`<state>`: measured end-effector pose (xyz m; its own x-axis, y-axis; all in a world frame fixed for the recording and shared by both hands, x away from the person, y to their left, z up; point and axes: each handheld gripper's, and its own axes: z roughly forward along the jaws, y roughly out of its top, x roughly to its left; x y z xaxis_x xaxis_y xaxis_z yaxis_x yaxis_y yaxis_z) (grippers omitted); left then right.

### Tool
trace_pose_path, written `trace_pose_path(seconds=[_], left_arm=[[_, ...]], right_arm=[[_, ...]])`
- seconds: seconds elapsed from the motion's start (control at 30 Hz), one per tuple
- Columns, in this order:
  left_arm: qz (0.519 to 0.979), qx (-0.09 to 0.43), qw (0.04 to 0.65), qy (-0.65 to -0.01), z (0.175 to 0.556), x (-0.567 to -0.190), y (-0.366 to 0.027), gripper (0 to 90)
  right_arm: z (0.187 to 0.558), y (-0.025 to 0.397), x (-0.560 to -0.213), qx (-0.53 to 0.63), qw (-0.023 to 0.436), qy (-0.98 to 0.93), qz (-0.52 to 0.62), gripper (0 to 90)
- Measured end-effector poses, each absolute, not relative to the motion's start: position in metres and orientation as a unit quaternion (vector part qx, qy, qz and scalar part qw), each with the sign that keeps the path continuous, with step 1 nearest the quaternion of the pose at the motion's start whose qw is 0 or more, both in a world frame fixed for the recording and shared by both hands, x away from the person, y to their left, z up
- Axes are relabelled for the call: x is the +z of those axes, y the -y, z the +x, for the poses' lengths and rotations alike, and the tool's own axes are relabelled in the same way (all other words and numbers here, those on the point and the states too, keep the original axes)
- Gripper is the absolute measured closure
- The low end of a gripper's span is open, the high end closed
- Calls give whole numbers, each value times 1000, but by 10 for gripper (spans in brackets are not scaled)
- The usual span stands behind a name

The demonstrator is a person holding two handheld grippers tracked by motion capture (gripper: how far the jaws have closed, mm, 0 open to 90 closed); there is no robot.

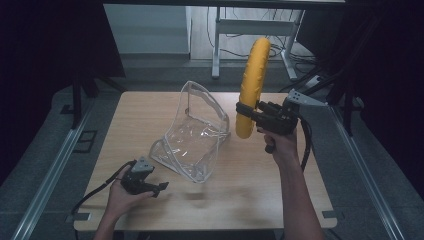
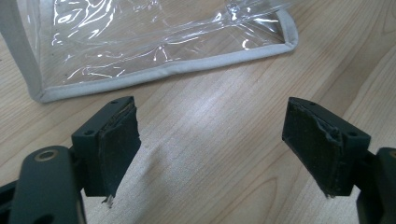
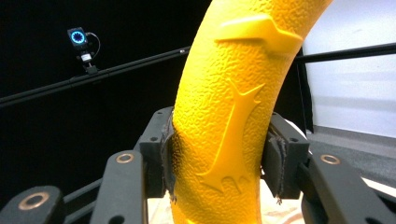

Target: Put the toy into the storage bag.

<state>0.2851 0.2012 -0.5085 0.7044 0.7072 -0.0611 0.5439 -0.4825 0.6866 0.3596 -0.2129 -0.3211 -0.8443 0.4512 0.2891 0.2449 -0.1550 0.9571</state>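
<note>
High view: right gripper (image 1: 245,111) holds yellow ring (image 1: 252,85) edge-on, upright.

Light wood worktop (image 1: 250,200) w/ rounded corners, on grey floor (image 1: 45,150). Metal rails (image 1: 47,175) run along both sides. Black curtains (image 1: 50,40) left & right. Behind: white wall (image 1: 145,25), grey desk frame (image 1: 220,30), loose cables (image 1: 300,57). Dim light overall.

Site: lab recording bay — not a home | black curtains (image 1: 45,45) all round | wooden table (image 1: 250,195) on metal floor rails (image 1: 50,175) | ring-lit tracking camera (image 3: 77,38) on black crossbar (image 3: 107,72) | cables under far desk frame (image 1: 250,30)
</note>
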Motion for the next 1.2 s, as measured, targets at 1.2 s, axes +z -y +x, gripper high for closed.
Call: trace_pose_path(seconds=[1.2], left_arm=[[857,113,347,-363,286,-509,-201,187]], right_arm=[[356,189,-293,732,74,-635,233,508]])
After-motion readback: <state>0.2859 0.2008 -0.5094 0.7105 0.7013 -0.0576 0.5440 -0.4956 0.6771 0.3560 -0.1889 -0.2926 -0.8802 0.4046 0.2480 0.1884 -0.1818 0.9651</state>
